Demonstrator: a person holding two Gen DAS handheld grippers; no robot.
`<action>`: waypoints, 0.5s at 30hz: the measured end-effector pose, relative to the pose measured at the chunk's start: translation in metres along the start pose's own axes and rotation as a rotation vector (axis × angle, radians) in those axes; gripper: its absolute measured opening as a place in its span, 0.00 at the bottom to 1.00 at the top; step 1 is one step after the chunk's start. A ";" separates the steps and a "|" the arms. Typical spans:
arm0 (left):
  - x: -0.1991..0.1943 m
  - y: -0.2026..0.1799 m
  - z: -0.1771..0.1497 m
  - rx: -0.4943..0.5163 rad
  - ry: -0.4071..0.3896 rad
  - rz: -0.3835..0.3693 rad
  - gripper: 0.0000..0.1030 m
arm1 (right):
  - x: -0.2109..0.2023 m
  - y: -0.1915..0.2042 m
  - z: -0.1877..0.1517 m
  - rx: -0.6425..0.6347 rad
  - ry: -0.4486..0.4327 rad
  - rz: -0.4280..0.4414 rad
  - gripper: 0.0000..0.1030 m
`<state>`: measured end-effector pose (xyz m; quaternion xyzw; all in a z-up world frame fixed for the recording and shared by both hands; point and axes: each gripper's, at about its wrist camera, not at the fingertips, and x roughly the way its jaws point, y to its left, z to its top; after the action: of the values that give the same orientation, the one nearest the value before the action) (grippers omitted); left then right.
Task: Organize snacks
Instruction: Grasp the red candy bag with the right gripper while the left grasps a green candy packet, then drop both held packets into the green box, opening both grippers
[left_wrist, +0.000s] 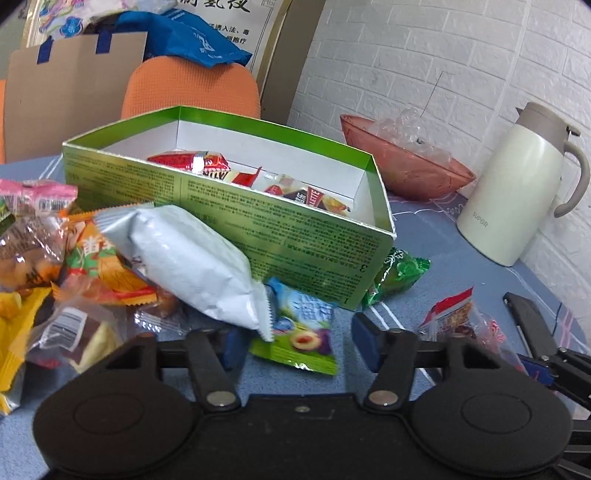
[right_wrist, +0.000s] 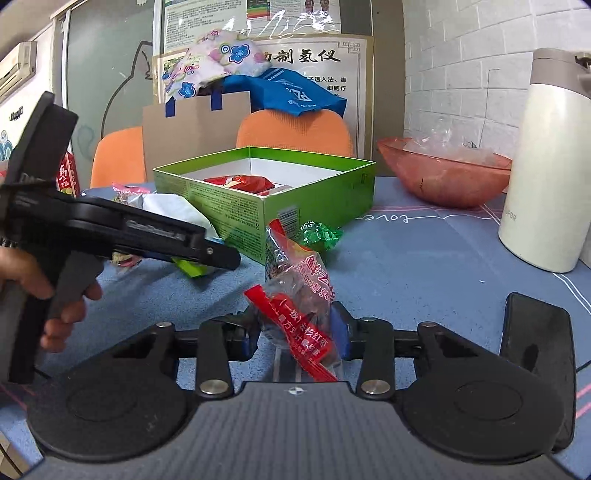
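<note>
Between the right gripper's (right_wrist: 295, 332) jaws sits the red-and-clear date packet (right_wrist: 299, 295), pinched low on its body with the red sealed end sticking up toward the green box (right_wrist: 258, 192). That packet looks light and crinkly, slick film over lumpy fruit, so I'd say the squeeze belongs on the bulk of it, not the flat seal, or it may slide out. Over on the other side, the left gripper (left_wrist: 295, 341) has its jaws spread wide and holding nothing, the pads low over the blue bench (left_wrist: 461, 266) just in front of the box. Right between them lies the green plum-candy sachet (left_wrist: 299, 332), with the puffy white pillow pack (left_wrist: 192, 258) leaning against the box's near wall. The white one looks air-filled and soft; best taken across its middle. Inside the box a few snacks already lie, a red wrapper (left_wrist: 188, 160) on top. Beyond the box stand a pink bowl (left_wrist: 406, 173) and a cream jug (left_wrist: 517, 184).
</note>
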<state>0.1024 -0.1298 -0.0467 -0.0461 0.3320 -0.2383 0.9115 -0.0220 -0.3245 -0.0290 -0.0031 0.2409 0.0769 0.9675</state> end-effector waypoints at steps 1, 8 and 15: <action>-0.001 0.001 -0.001 -0.002 0.003 -0.009 0.82 | 0.000 0.001 0.001 -0.003 0.000 -0.002 0.67; 0.000 -0.006 0.000 0.002 0.012 -0.019 0.90 | 0.003 0.000 0.002 0.000 -0.006 0.000 0.67; -0.022 -0.003 -0.014 -0.048 0.042 -0.103 0.89 | -0.002 0.000 0.005 0.011 0.004 0.022 0.66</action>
<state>0.0778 -0.1216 -0.0435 -0.0799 0.3539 -0.2776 0.8896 -0.0216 -0.3249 -0.0236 0.0045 0.2435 0.0862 0.9660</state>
